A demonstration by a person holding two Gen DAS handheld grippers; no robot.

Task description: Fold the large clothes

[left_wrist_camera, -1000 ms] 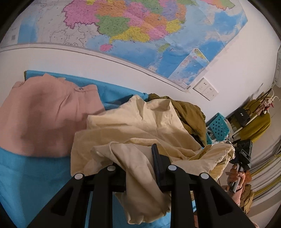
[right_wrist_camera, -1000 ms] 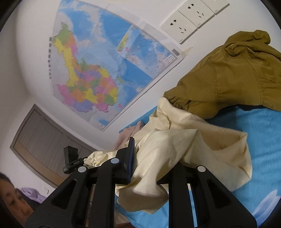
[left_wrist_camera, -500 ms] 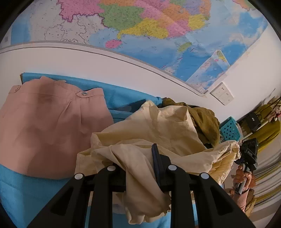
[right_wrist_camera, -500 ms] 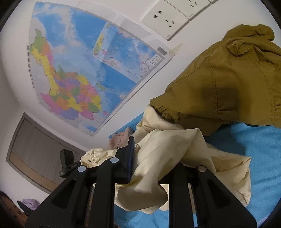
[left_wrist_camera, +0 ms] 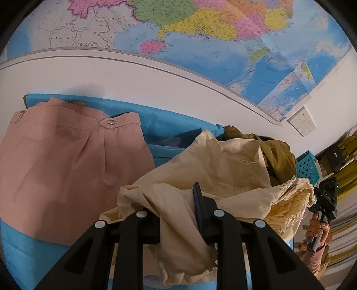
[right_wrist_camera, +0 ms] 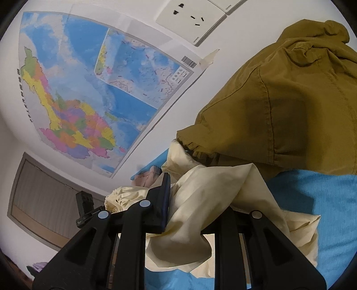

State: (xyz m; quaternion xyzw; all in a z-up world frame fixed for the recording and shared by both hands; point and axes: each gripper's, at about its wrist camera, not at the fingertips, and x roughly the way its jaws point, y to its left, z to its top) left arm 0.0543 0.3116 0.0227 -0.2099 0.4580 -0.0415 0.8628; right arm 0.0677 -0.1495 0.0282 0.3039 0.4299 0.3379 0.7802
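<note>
A cream garment (left_wrist_camera: 214, 169) hangs bunched between both grippers over a blue-covered surface (left_wrist_camera: 20, 245). My left gripper (left_wrist_camera: 178, 212) is shut on one end of the cream garment, and cloth spills down between its fingers. In the right wrist view the right gripper (right_wrist_camera: 189, 200) is shut on the other end of the cream garment (right_wrist_camera: 200, 207); its right finger is hidden under the cloth. The cream garment's gathered waistband (left_wrist_camera: 294, 196) stretches toward the other gripper (left_wrist_camera: 325, 198), held by a hand (left_wrist_camera: 316, 225).
A folded pink garment (left_wrist_camera: 67, 167) lies flat at the left. An olive-brown garment (right_wrist_camera: 279, 107) is heaped at the back against the wall. A map (left_wrist_camera: 200, 29) and sockets (right_wrist_camera: 191, 20) hang on the wall. A blue basket (left_wrist_camera: 309, 167) stands at the right.
Both grippers have carried the cream garment forward and lower toward the wall and the olive heap. The pink garment and the olive garment now look larger and closer.
</note>
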